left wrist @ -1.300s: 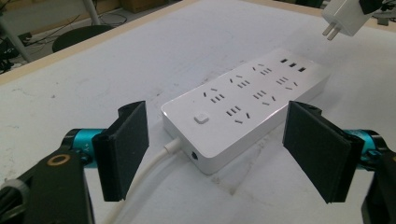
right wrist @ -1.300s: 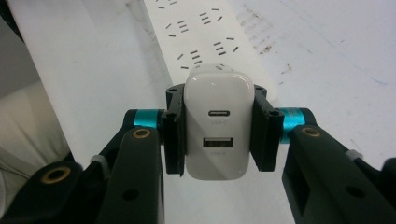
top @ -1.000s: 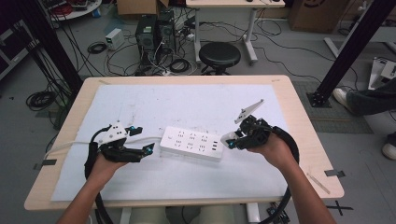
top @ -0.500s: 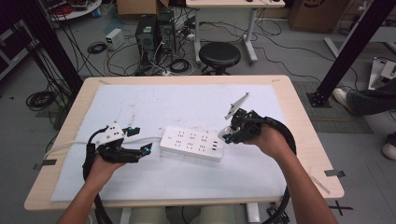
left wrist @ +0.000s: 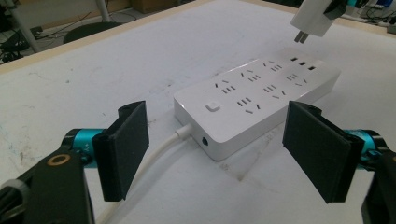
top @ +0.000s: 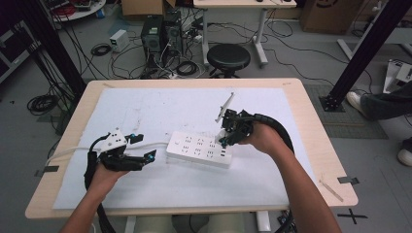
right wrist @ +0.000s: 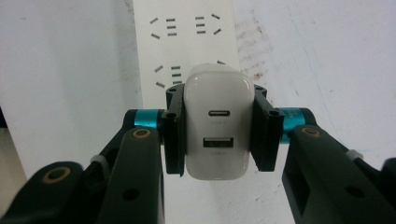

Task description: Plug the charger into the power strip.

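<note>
A wooden table (top: 311, 141) is being covered by a white sheet (top: 160, 111); cables, a computer tower (top: 151, 31) and a black stool (top: 228, 57) are being seen on the floor behind. The white power strip (top: 199, 149) is lying mid-sheet. The left gripper (top: 145, 158) is being held wide open beside the strip's cord end. A white charger (right wrist: 215, 126), its prongs hidden in the right gripper view, is being clamped by the right gripper (right wrist: 215, 128) just above the strip's far end.

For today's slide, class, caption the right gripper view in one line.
Right gripper clamps a white USB charger above the white power strip.
</note>
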A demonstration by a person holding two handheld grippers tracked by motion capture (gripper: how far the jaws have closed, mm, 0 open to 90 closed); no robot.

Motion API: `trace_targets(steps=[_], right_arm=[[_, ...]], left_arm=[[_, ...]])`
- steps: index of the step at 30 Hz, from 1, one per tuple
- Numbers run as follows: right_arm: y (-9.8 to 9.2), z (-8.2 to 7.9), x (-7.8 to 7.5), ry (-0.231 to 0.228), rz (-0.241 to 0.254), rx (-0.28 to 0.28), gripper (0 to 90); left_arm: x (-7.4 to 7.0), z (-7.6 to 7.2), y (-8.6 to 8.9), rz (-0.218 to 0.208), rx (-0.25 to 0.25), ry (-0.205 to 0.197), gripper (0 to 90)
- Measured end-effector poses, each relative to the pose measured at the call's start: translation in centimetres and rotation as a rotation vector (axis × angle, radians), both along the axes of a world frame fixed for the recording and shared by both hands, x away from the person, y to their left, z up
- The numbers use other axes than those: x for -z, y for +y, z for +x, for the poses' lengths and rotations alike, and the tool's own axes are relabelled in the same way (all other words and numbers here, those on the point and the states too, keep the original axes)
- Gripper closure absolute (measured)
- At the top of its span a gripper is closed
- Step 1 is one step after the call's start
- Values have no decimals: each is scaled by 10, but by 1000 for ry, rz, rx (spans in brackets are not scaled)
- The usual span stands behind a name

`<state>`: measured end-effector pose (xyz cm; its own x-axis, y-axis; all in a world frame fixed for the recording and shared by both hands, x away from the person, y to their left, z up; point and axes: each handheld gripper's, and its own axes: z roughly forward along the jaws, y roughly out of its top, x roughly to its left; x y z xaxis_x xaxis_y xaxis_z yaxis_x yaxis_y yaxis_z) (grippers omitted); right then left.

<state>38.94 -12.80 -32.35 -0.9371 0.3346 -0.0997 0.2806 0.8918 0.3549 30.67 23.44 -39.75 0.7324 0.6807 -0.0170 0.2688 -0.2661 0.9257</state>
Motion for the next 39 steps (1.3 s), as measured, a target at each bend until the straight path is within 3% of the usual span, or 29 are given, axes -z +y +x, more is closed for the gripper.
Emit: trace_targets(steps=[7,8,20,31,35,39], right_arm=[[16,10,4,14,-19,-27,637],[25,14,10,29,-53,-38,637],[40,24,25,65,-113,-64,637],[54,29,22,96,-192,-64,640],[63,28,23,84,-235,-78,640],[65,28,23,83,-247,-75,640]], left_arm=[[3,0,2,-2,2,10,227],[4,0,3,-4,1,11,227],[8,1,8,-10,-3,19,227],[10,2,10,-16,-6,25,227],[10,2,8,-23,-5,25,227],[10,2,8,-17,0,24,227]])
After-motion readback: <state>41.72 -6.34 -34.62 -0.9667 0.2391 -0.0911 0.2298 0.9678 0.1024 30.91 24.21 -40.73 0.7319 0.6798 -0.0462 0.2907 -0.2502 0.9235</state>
